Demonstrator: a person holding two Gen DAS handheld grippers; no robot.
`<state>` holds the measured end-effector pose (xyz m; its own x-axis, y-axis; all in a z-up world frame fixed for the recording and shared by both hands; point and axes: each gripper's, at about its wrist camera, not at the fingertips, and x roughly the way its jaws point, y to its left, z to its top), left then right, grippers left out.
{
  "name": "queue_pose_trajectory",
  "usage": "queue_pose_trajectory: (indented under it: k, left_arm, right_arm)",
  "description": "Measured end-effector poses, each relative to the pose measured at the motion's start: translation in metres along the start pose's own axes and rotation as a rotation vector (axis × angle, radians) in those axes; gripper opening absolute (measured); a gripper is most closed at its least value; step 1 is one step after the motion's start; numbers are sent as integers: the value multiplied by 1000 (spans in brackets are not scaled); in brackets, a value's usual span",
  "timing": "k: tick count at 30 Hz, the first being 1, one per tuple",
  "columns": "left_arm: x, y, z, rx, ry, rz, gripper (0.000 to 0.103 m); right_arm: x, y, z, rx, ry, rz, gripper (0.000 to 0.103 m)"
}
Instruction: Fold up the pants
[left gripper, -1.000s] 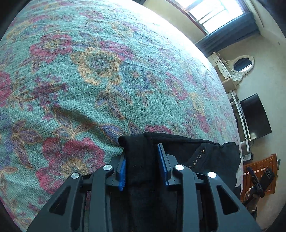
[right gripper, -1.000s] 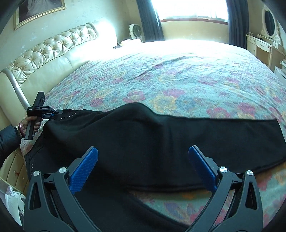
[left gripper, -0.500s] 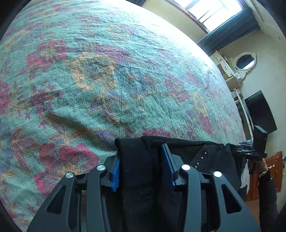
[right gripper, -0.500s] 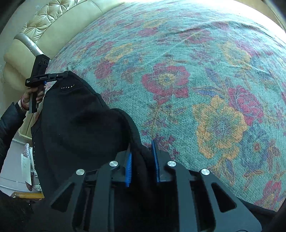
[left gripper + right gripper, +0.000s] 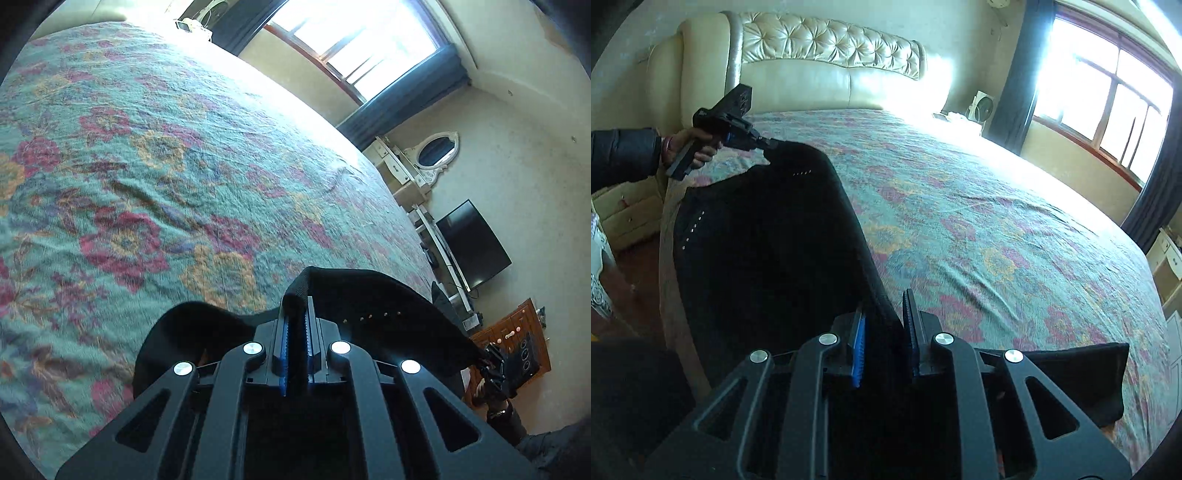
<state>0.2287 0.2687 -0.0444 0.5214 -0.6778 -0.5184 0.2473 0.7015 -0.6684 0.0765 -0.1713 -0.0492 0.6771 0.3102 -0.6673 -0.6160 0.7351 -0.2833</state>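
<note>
The black pants point(image 5: 764, 240) with small metal studs hang lifted above the floral bedspread point(image 5: 997, 229), stretched between both grippers. My left gripper point(image 5: 297, 314) is shut on the pants' waist edge point(image 5: 369, 295); it also shows in the right wrist view point(image 5: 764, 142), held by a hand at the upper left. My right gripper point(image 5: 884, 314) is shut on the pants' upper edge near the middle. A leg end point(image 5: 1082, 373) lies on the bed to its right. My right gripper shows small in the left wrist view point(image 5: 495, 360).
A cream tufted headboard point(image 5: 831, 48) stands at the bed's far end. A window point(image 5: 1108, 85) with dark curtains is on the right. A vanity with an oval mirror point(image 5: 436, 151), a TV point(image 5: 472, 243) and a wooden cabinet point(image 5: 517, 339) line the wall beyond the bed.
My right gripper went from open above the flat pants to shut on their edge. Both grippers rose, lifting the pants off the bedspread. My left gripper's jaws closed tighter on the fabric.
</note>
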Motion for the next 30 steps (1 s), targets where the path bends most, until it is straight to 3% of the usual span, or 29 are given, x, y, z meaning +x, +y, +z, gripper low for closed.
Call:
queue_pose_trajectory:
  k: [2,7,8,10,11,14,18,20,23,25,28,30]
  left_arm:
    - [-10,-4,-22,-2,-10,-19,7]
    - [-50,9,-68,-119,-101,-100,13]
    - [-57,13,-76,-140,-109,-97,17]
    - [-70,22,-95,-187,-103,-62,26]
    - [-75,27,-104,-215,-104,-46,31]
    - [-94,38,-131,-306,-137,-11,46]
    - [-110,42,-159,-428,-210,-50,59]
    - [-108,35,-165,-436,-225,-27,64]
    - [-103,26,-165,-459,-264,-14,72]
    - [-102,18,-163,-478,-291,21,72]
    - [-115,0,-161,-464,-384,-29,73]
    - [-112,-12,-156,-455,-379,-51,73]
  right_arm:
    - [-1,25,-22,-24,33,-17,17]
    - [2,56,-57,-75,102,-40,22]
    - [2,58,-60,-66,108,-34,26]
    - [-4,60,-64,-26,107,-12,54]
    - [-8,61,-63,4,100,-3,60]
    - [-17,47,-58,144,113,65,70]
    - [-23,7,-64,554,82,218,79]
    - [-21,-4,-72,706,77,261,80]
    - [-16,-8,-79,813,99,271,80]
    - [-17,-7,-82,856,95,273,80]
    - [-21,-1,-86,905,63,271,80]
    - [-20,1,-89,935,55,277,80]
